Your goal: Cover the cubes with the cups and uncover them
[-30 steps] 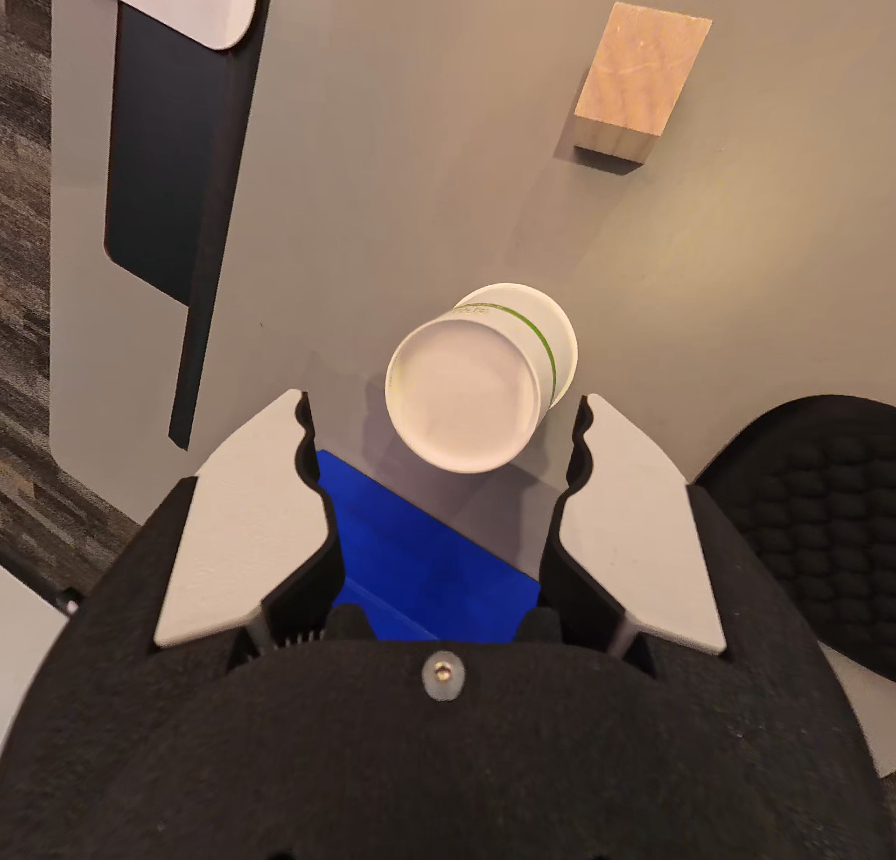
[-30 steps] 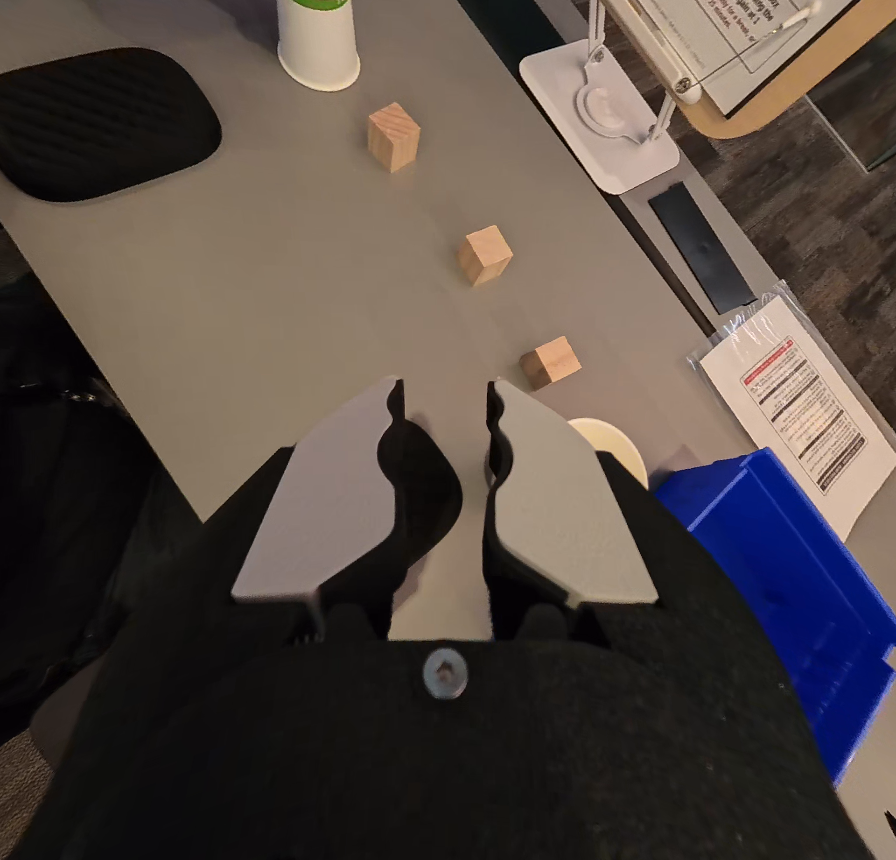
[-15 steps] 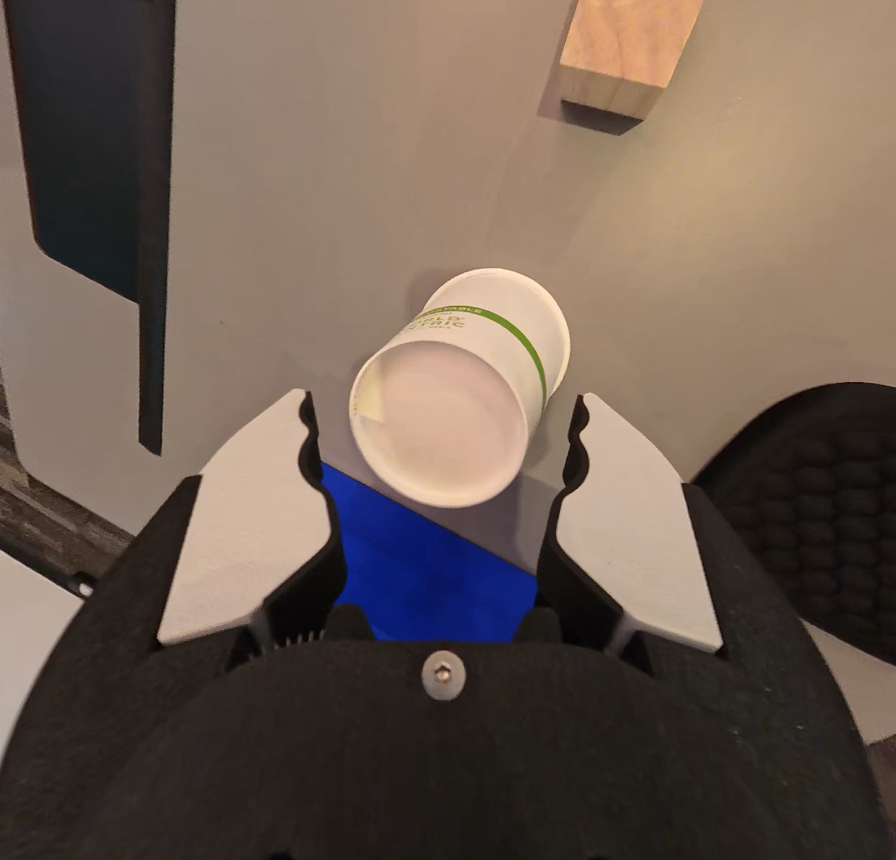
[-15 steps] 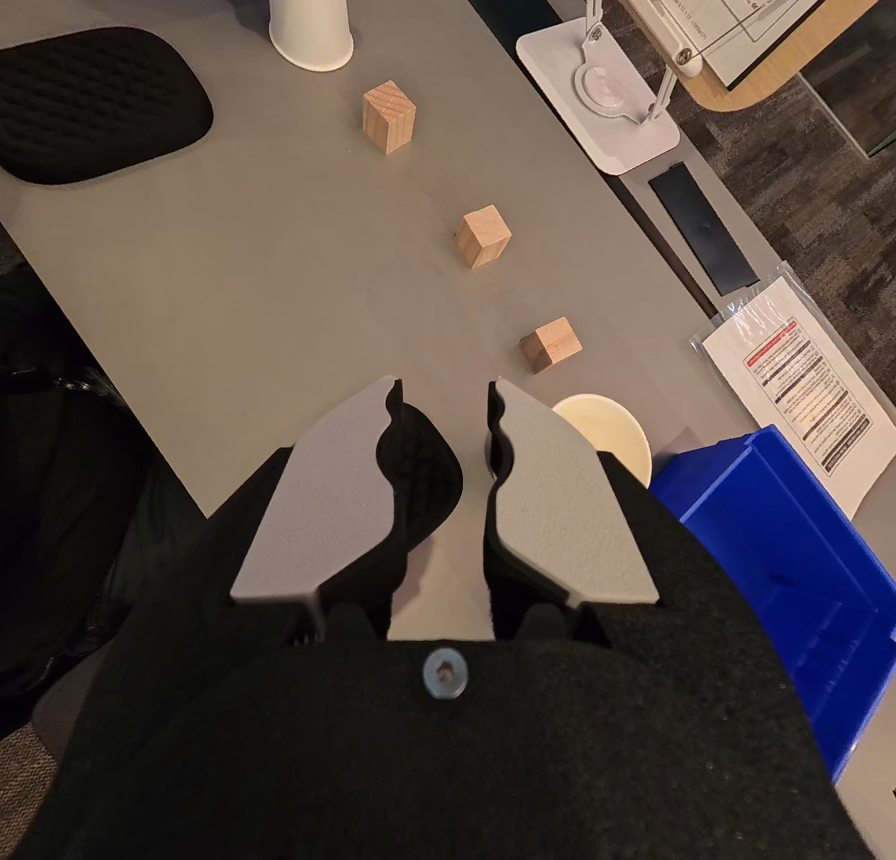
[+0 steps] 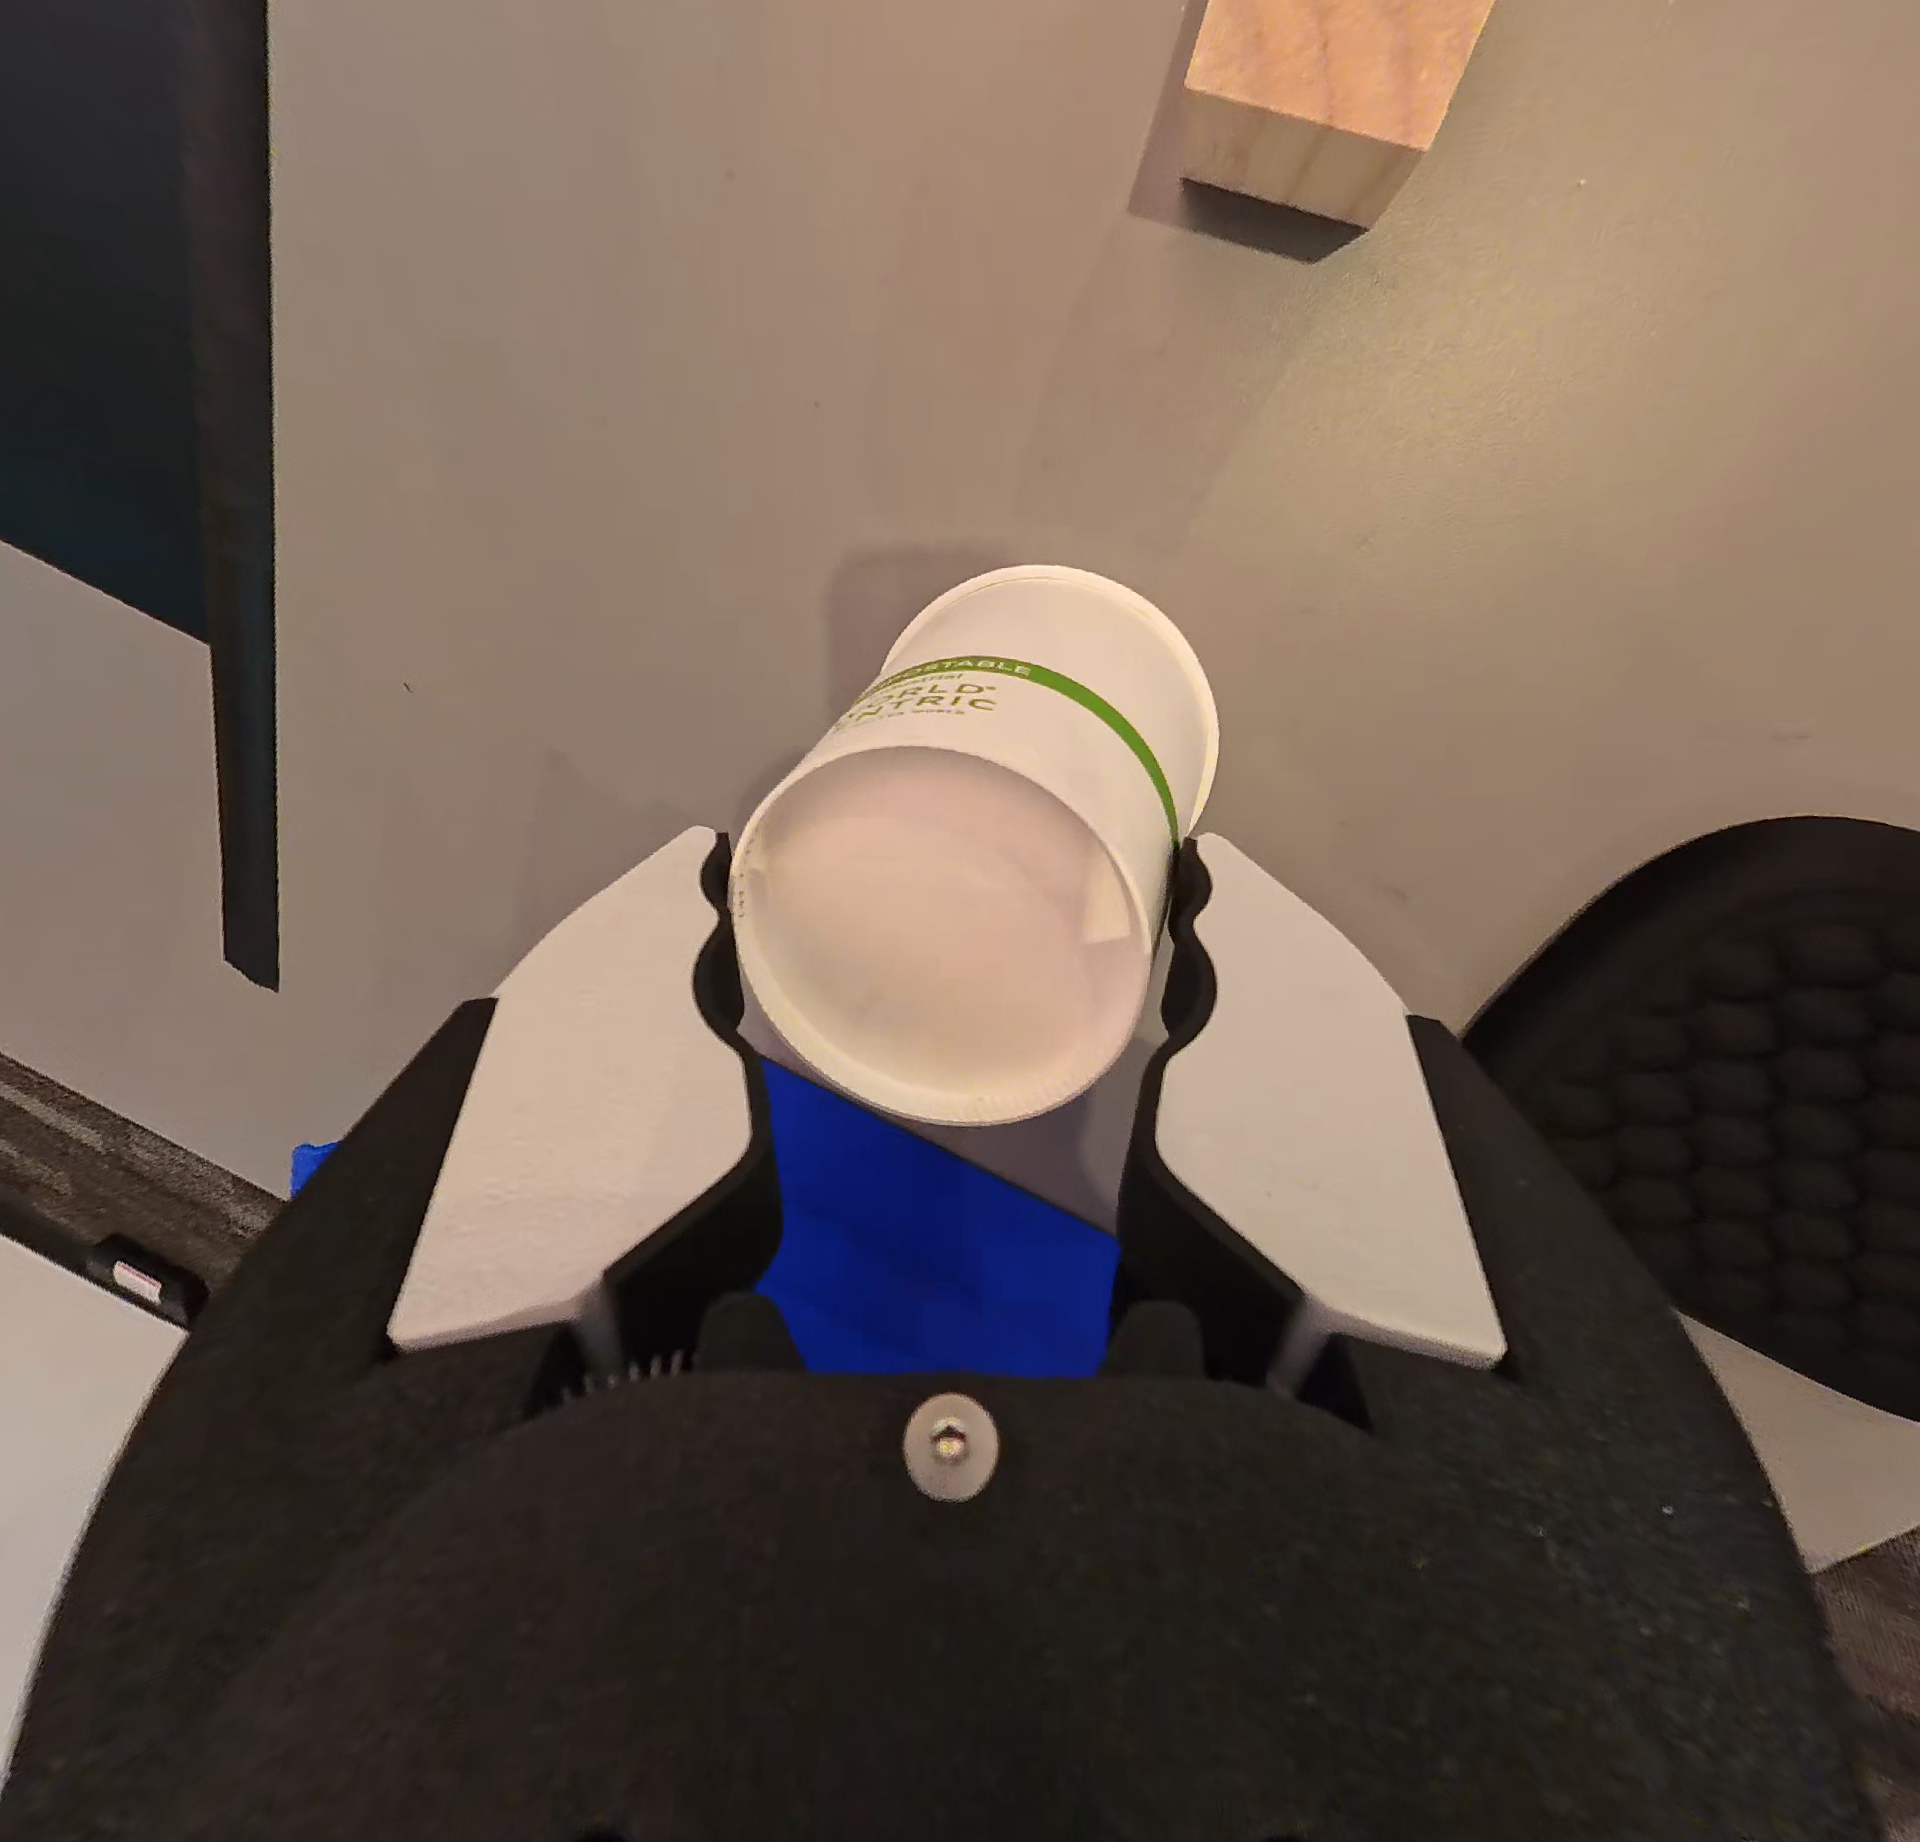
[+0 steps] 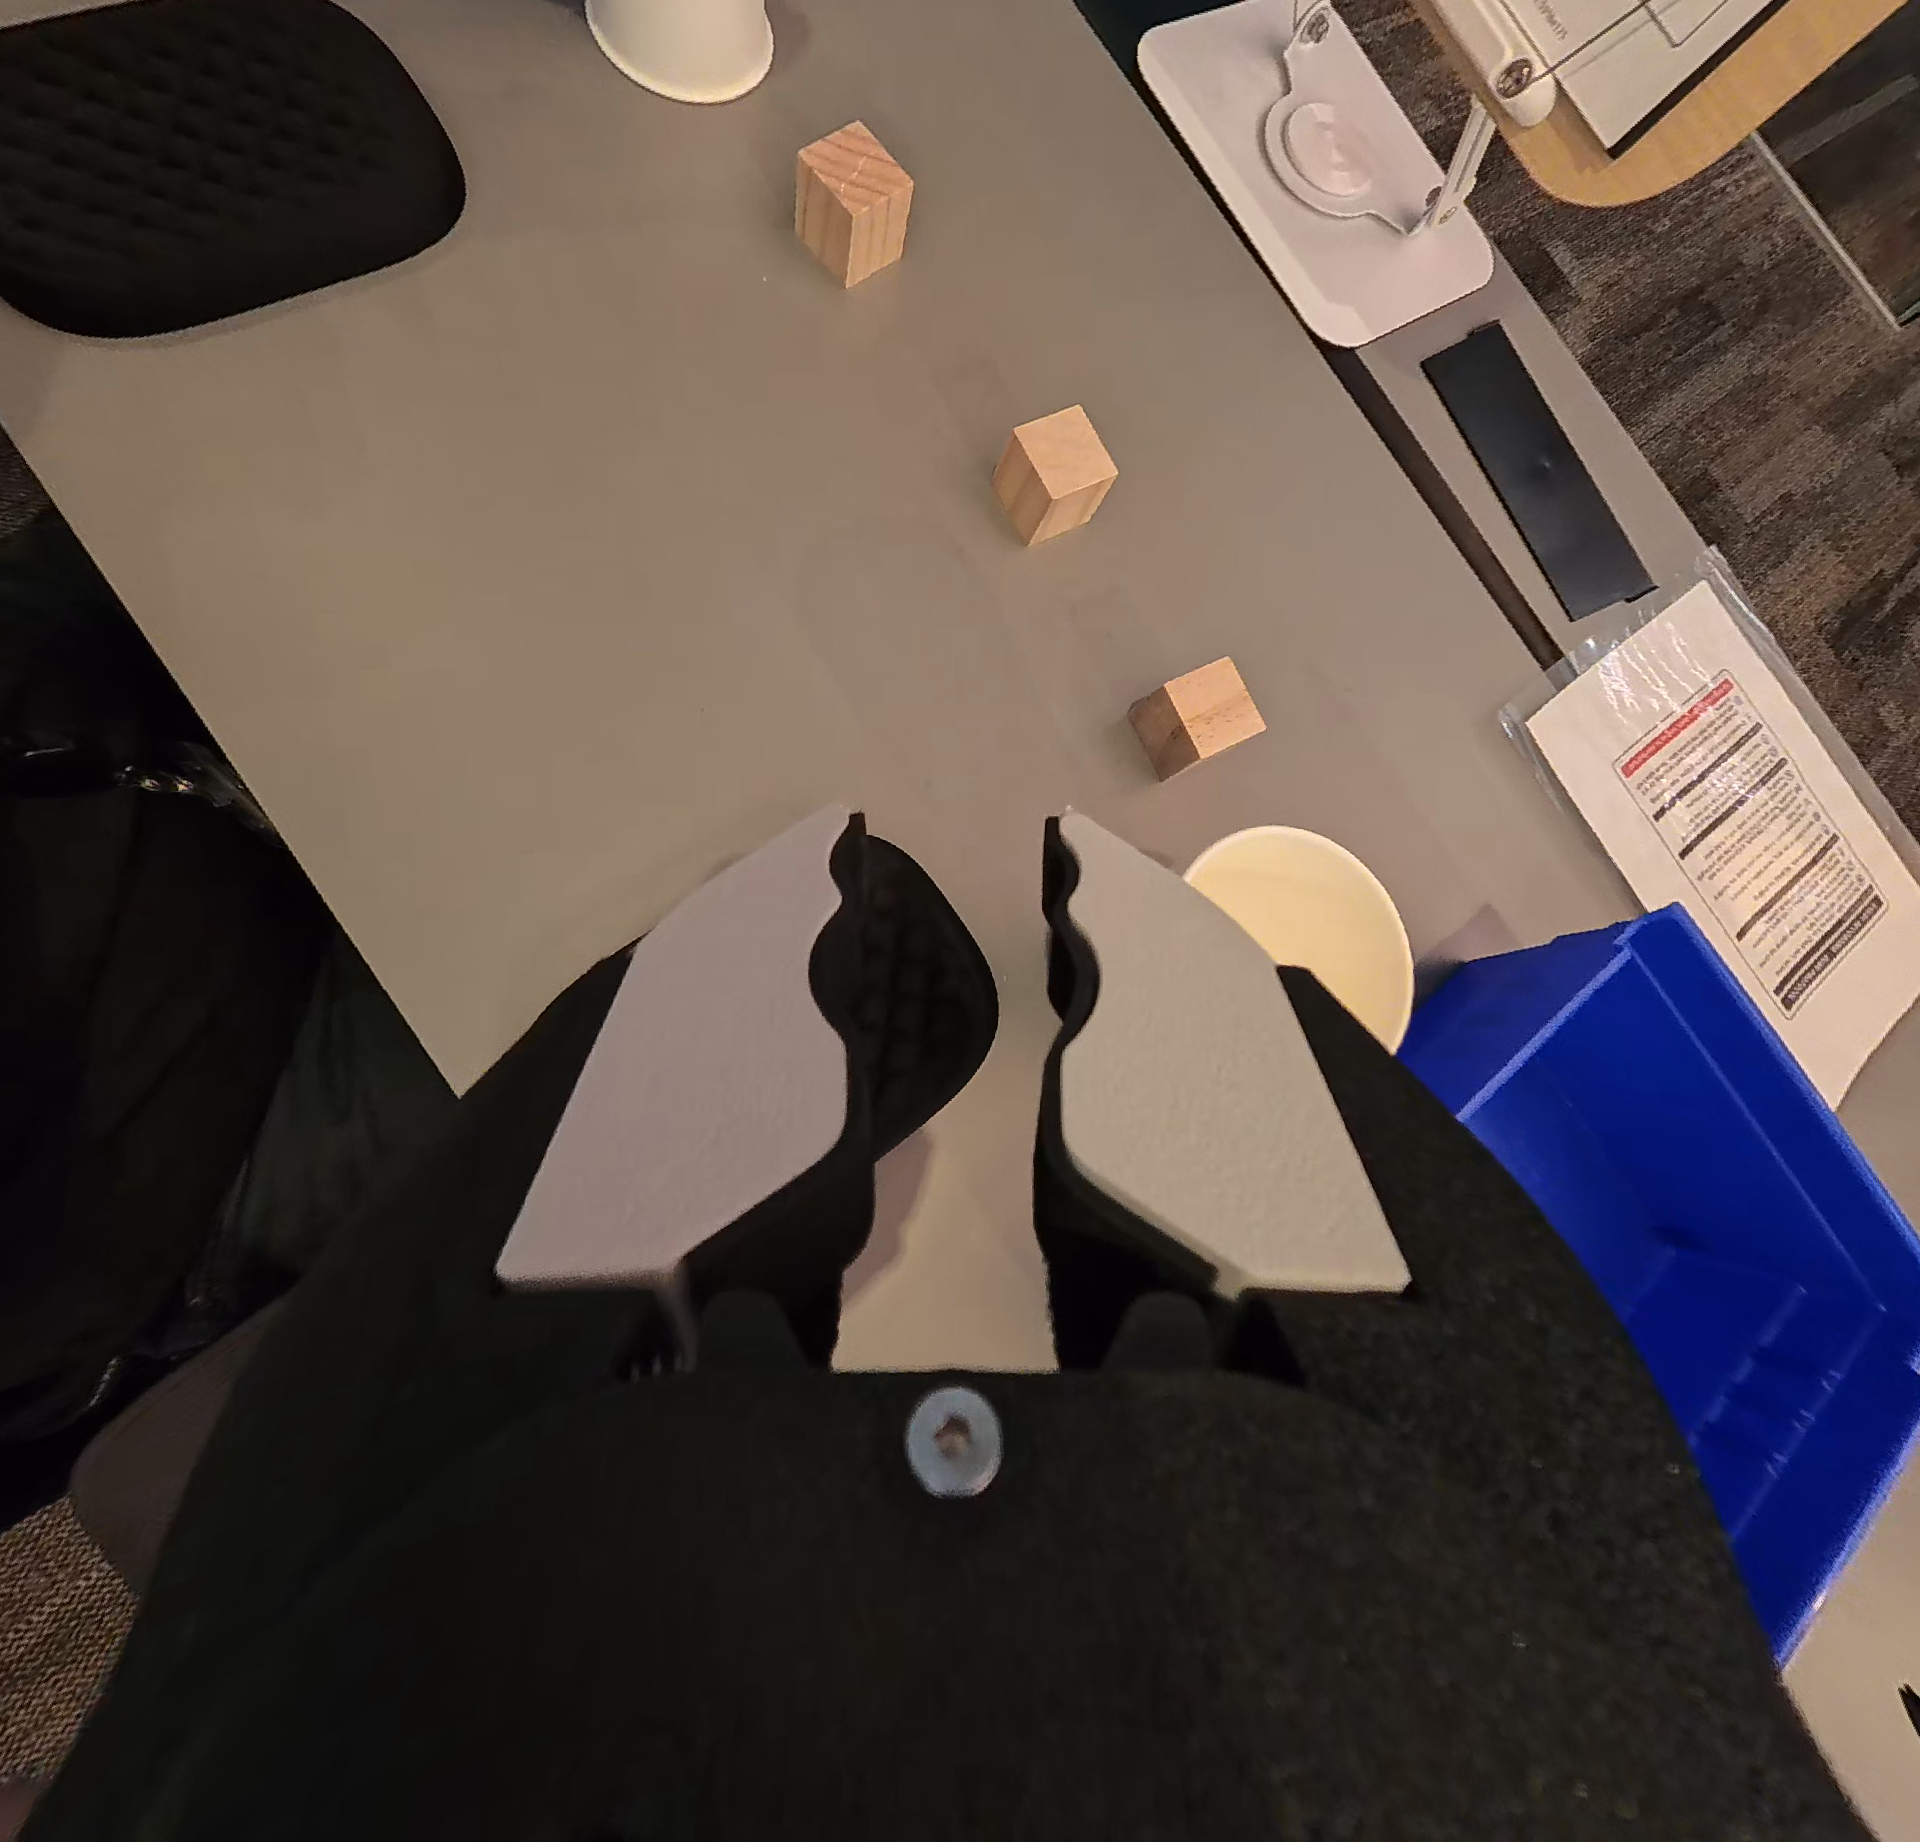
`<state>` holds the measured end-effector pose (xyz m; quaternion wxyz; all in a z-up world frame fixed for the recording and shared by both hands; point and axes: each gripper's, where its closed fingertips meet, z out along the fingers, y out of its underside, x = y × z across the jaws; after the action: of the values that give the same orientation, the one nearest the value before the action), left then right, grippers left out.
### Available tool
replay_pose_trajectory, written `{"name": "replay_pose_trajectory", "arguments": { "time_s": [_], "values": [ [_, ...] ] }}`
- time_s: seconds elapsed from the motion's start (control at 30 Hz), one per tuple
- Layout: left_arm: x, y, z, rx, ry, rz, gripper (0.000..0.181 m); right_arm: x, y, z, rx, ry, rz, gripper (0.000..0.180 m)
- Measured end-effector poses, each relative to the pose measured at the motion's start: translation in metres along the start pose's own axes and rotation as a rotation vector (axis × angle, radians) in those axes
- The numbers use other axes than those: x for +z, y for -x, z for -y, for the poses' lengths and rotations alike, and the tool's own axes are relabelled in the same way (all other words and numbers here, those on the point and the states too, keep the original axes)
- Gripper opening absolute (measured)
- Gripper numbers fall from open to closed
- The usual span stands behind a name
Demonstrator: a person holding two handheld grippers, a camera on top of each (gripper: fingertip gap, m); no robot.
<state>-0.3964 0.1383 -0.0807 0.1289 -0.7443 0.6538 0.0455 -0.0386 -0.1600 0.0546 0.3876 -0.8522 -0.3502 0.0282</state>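
Note:
In the left wrist view, a white paper cup with a green band stands upside down on the grey table. My left gripper is shut on it, one fingertip on each side near its base. A wooden cube lies beyond it. In the right wrist view, three wooden cubes stand uncovered in a row. The upside-down cup is at the far end. Another cup stands open side up beside my right gripper, which is slightly open and empty above the table.
A blue bin sits at the near right, and it also shows under the left gripper. A black pad lies at the far left. A white lamp base and a sleeved paper sheet lie along the right edge.
My left gripper has moved in over the upside-down cup and its fingers have closed onto the cup's sides. My right gripper has drifted slightly, with its gap unchanged.

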Motion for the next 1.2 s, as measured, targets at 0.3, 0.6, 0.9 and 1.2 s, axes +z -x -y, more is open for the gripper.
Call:
{"name": "replay_pose_trajectory", "arguments": {
  "time_s": [0.3, 0.6, 0.9, 1.2],
  "values": [
    [-0.022, -0.002, 0.005, -0.011, -0.073, -0.013, 0.08, 0.003, -0.002, -0.002, -0.001, 0.014, 0.003, 0.032],
    [-0.085, -0.009, 0.026, -0.019, -0.283, -0.025, 0.079, 0.011, -0.007, -0.001, 0.028, -0.003, 0.019, 0.032],
    [-0.187, -0.05, 0.085, 0.059, -0.708, -0.001, 0.079, 0.026, 0.014, 0.053, 0.047, -0.252, 0.118, 0.032],
    [-0.24, -0.132, 0.156, 0.276, -0.942, -0.055, 0.079, 0.059, 0.063, 0.14, 0.246, -0.647, 0.477, 0.043]
  ]
}}
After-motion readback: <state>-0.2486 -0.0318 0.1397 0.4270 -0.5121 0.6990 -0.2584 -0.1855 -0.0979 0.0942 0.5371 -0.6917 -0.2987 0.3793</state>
